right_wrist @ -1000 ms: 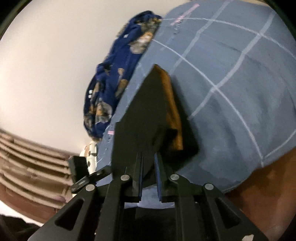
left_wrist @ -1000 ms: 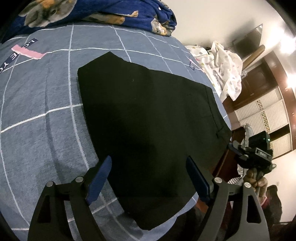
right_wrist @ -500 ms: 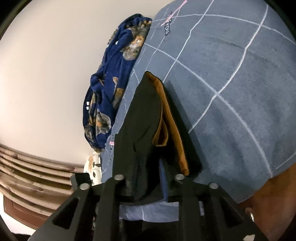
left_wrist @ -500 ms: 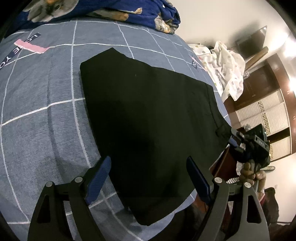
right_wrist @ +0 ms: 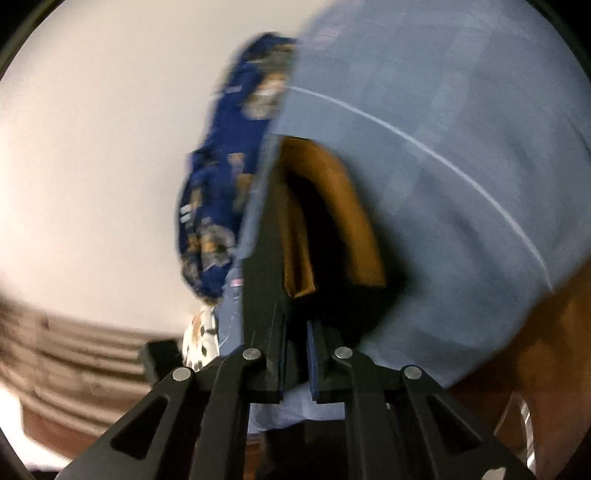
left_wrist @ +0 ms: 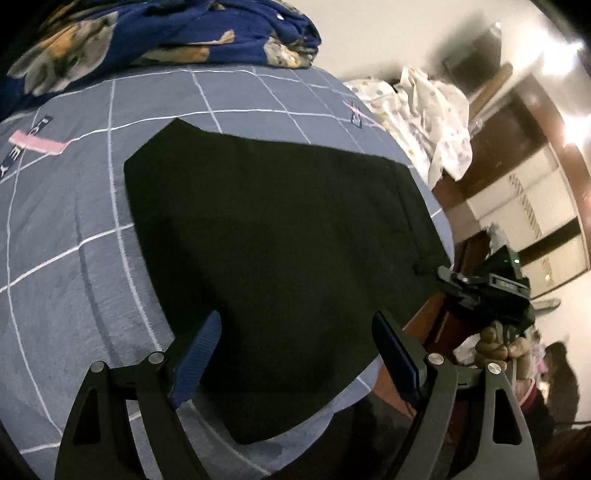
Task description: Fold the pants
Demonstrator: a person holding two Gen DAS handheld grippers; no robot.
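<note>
Bed (left_wrist: 66, 229) under a grey-blue cover with a white grid of lines; a pink strip (left_wrist: 38, 143) and dark lettering near its left edge. Crumpled navy blanket (left_wrist: 155, 40) with animal prints heaped at the far end. White spotted cloth (left_wrist: 436, 122) piled off the bed's right side. Plain pale wall (left_wrist: 388, 33) behind. Dark wood wardrobe (left_wrist: 524, 177) with white louvred panels at right; bright ceiling glare (left_wrist: 576, 48) above. Right wrist view blurred.

Matt black cloth pants (left_wrist: 280, 258); fleecy bedspread (left_wrist: 66, 258)
</note>
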